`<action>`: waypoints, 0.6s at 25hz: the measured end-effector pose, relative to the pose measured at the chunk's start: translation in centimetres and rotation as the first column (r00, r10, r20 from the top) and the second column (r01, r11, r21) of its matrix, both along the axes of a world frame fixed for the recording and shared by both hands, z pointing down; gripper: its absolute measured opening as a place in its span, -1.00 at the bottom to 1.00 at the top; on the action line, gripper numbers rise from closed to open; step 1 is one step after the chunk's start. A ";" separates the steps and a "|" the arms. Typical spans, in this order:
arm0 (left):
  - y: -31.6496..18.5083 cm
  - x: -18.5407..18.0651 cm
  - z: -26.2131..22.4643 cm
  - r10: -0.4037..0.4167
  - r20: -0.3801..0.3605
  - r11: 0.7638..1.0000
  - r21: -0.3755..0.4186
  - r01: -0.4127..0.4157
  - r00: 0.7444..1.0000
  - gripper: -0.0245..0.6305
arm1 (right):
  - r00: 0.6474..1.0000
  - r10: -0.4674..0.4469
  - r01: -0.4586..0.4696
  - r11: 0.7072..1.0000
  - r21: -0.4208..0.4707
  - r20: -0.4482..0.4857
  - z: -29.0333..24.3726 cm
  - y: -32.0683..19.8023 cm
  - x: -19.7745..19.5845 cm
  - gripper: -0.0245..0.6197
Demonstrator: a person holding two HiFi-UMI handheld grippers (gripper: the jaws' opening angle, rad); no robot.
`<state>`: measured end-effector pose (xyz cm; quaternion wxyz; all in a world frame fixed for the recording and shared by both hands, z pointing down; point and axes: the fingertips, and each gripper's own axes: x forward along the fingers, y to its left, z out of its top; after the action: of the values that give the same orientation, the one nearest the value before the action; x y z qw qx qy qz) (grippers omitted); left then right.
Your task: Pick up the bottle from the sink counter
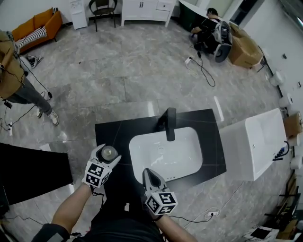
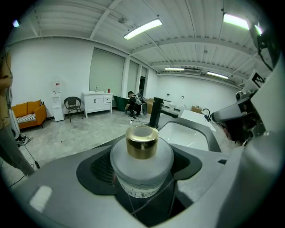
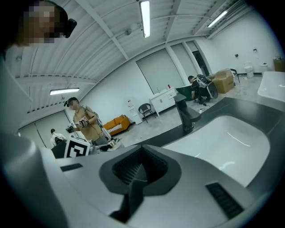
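Clasping bottle (image 2: 141,161), left gripper (image 2: 142,173), head view shows only gold cap (image 1: 109,152)

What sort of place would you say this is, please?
Probably a bathroom showroom or test hall: a freestanding counter with white sink and black tap stands mid-floor, a white cabinet and sofa beyond.

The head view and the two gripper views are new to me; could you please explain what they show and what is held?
No robot here: a person holds a two-jaw gripper in each hand. The head view looks down on a black counter with a white sink and black faucet. Each gripper view looks along that gripper's jaws. The left gripper is shut on a frosted bottle with a gold cap; the right gripper is shut and empty.
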<state>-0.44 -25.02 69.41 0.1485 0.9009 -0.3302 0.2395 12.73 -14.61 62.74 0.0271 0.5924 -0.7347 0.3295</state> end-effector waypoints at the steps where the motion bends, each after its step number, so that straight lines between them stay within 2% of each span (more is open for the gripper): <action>1: 0.8 0.0 -0.8 0.004 -0.009 1.000 -0.002 -0.004 1.000 0.11 | 1.000 -0.002 0.002 1.000 0.002 -0.005 -0.2 0.2 0.0 -0.90; 8: 5.8 0.6 -6.0 0.018 -0.088 1.000 0.006 -0.017 0.996 0.11 | 1.000 -0.008 0.008 1.000 0.019 -0.005 -1.0 1.7 -0.5 -0.90; 15: 9.9 0.6 -10.0 0.055 -0.092 0.998 0.027 -0.053 0.994 0.11 | 1.000 -0.029 0.030 0.997 0.073 -0.010 -3.5 2.3 -1.2 -0.90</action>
<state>0.13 -15.15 59.41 0.1463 0.9213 -0.3014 0.1972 11.50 -12.34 59.26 0.0135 0.5835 -0.7547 0.2995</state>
